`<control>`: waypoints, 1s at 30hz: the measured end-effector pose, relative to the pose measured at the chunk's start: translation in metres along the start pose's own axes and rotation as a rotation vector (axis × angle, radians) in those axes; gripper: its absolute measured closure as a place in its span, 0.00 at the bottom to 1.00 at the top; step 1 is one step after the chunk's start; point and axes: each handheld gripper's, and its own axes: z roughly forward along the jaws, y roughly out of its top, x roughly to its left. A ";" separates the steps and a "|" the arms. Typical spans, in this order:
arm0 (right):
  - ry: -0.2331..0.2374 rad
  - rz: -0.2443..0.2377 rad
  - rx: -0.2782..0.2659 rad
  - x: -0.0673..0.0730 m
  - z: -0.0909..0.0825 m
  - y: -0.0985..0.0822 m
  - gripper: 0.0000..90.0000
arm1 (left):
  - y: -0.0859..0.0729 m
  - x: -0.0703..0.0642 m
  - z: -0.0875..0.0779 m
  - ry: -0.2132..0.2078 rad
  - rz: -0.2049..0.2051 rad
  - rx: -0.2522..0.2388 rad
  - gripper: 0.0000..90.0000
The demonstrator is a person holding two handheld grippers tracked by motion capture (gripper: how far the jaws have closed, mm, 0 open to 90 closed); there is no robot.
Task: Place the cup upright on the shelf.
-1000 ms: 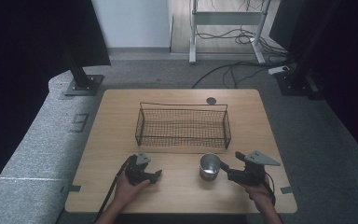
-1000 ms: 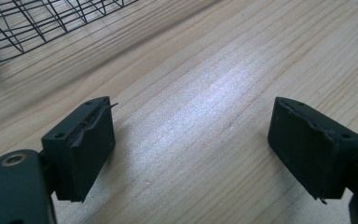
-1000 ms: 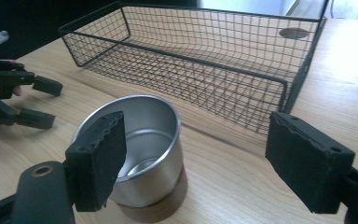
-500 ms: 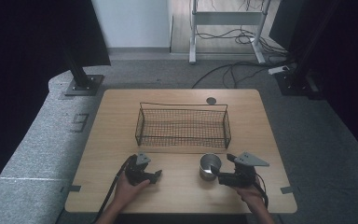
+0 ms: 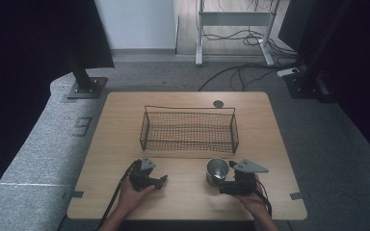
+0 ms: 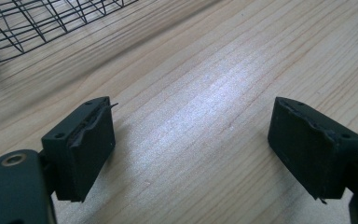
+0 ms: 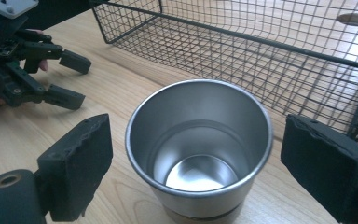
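1. In the high view the person's forearms are cut off by the bottom edge, and the left hand (image 5: 127,196) covers the back of the left gripper (image 5: 163,180); the black cable from that gripper runs off the frame below
2. In the left gripper view a corner of the wire basket (image 6: 37,21) shows at the top left, the rest cropped; in the right gripper view its far end runs out of frame on the right
3. The wire basket (image 5: 189,130) sits in the middle of the wooden worktop (image 5: 111,144), and nothing can be seen inside it; its mesh is dark and see-through
4. The steel cup (image 7: 199,149) stands upright near the front edge of the worktop, just in front of the basket's right end; its inside is bare, with a bright reflection on its bottom
5. The cup is polished metal with a rolled rim, slightly tapered; its base is cropped in the right gripper view
6. The right gripper (image 7: 200,172) has its jaws spread wide on either side of the cup, neither pad touching it
7. The left gripper's jaws stand wide apart over bare wood, gripping nothing
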 end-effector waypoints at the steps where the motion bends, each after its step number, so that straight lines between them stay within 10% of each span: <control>1: 0.003 -0.004 0.004 0.001 0.001 0.000 0.09 | 0.000 0.000 0.000 0.000 0.000 0.000 0.16; 30: -0.080 -0.055 0.048 0.009 0.034 -0.003 0.15 | 0.000 0.000 0.000 0.000 0.000 0.000 0.16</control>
